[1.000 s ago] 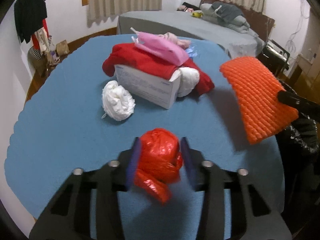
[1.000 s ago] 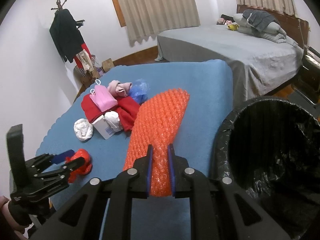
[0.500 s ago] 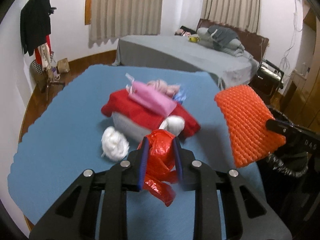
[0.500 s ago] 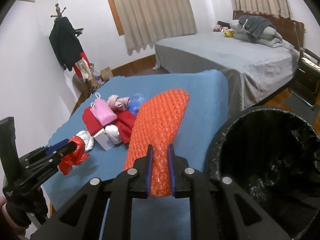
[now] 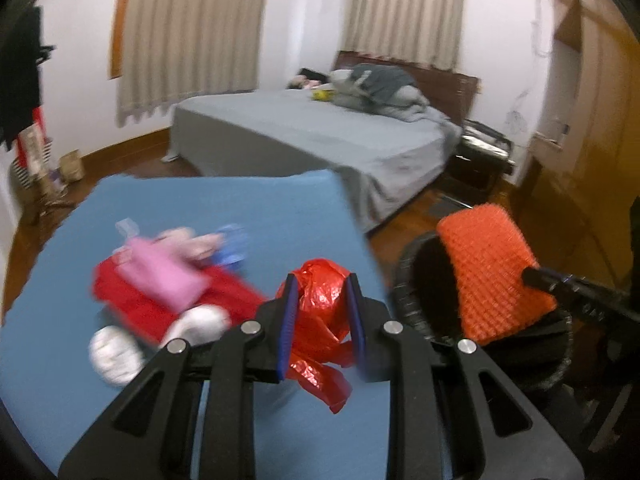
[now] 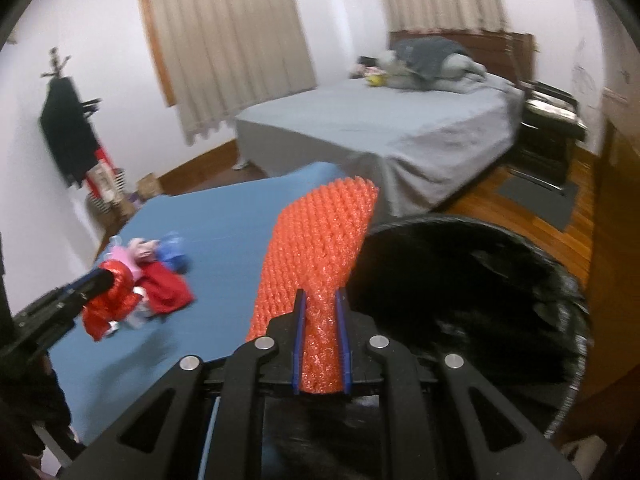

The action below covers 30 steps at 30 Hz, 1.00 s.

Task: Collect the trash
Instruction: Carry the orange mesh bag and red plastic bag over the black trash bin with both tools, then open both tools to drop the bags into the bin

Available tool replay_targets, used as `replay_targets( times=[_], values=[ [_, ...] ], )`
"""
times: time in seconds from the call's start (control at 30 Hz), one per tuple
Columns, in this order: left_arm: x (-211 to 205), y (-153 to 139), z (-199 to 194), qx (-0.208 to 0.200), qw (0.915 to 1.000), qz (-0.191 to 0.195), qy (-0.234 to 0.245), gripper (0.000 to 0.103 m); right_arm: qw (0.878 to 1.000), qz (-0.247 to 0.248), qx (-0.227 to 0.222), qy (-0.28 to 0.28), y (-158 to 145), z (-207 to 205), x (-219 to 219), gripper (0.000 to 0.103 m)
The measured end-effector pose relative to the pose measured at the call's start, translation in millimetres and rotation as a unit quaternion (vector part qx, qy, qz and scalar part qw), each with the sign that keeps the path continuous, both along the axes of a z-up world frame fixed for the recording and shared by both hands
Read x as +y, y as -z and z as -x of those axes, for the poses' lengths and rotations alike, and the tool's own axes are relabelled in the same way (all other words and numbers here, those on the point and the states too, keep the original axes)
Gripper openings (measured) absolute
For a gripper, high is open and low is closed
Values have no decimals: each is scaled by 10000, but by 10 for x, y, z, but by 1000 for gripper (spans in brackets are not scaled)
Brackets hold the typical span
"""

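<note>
My left gripper (image 5: 320, 322) is shut on a crumpled red plastic bag (image 5: 320, 304) and holds it in the air over the right edge of the blue table (image 5: 240, 208), near the black-lined trash bin (image 5: 416, 276). My right gripper (image 6: 320, 344) is shut on an orange bubble-wrap sheet (image 6: 320, 248), held over the left rim of the bin (image 6: 480, 300). The sheet also shows in the left wrist view (image 5: 492, 272). The left gripper with the red bag shows in the right wrist view (image 6: 108, 292).
On the table lie a pile of red cloth (image 5: 136, 292), a pink pouch (image 5: 164, 264), white paper wads (image 5: 116, 352) and a blue item (image 5: 232, 244). A grey bed (image 5: 320, 136) stands behind; a coat rack (image 6: 68, 132) is at the left wall.
My left gripper has lifted the red bag off the table and swung right toward the bin. My right gripper has carried the orange sheet right, over the bin's rim.
</note>
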State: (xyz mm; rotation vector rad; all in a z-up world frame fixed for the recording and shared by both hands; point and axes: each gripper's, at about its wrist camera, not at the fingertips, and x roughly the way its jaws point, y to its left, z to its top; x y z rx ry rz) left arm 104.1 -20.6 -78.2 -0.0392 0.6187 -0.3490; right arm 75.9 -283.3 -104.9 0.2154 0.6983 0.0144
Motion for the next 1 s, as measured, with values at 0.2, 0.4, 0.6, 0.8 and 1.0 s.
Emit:
replay_targets(
  times=[0.2, 0.4, 0.6, 0.8, 1.0],
  values=[
    [-719, 20, -113, 7, 9966, 166, 806, 23, 9983, 48, 205, 537, 161, 96, -416, 16],
    [-1367, 170, -240, 160, 9871, 426, 1537, 34, 9950, 62, 341, 940, 260, 223, -735, 28],
    [-1479, 285, -286, 224, 9855, 411, 1630, 53, 9923, 94, 247, 1208, 206, 316, -858, 64],
    [-984, 160, -248, -132, 9944, 227, 1028, 69, 9948, 88, -30, 1011, 90, 251, -601, 92],
    [-216, 56, -172, -498, 9982, -291, 135, 72, 9990, -88, -251, 363, 42, -4, 30, 95]
  ],
)
